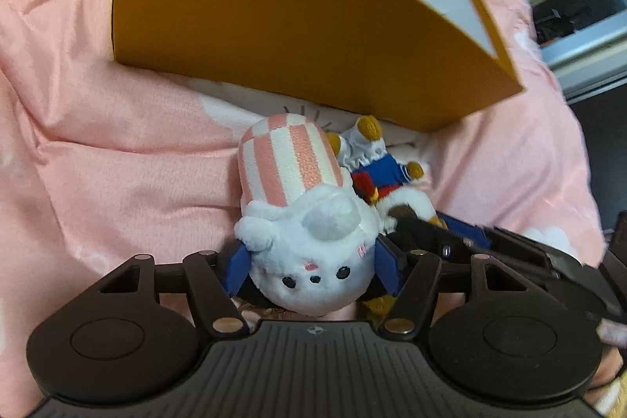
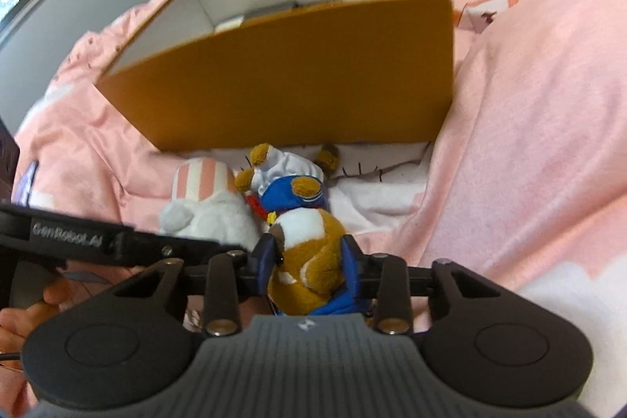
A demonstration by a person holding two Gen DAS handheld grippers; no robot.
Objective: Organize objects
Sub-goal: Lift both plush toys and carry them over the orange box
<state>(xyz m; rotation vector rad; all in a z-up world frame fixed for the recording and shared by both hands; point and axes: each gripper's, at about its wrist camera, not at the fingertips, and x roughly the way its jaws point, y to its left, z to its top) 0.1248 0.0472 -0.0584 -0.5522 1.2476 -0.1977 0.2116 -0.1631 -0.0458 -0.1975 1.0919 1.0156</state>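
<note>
A white plush with a pink-and-white striped body lies on the pink bedding in front of an orange box. My left gripper stands wide around its head, blue pads close beside it on either side. Right next to it lies a brown bear plush in a blue outfit. My right gripper has its blue pads pressed on the bear's head. In the right wrist view the striped plush sits left of the bear. The bear shows right of the white plush in the left wrist view.
The orange box is open on top and white inside, with a flat grey item at its bottom. Rumpled pink bedding surrounds everything. A hand holds the left gripper's handle. Furniture stands beyond the bed's edge.
</note>
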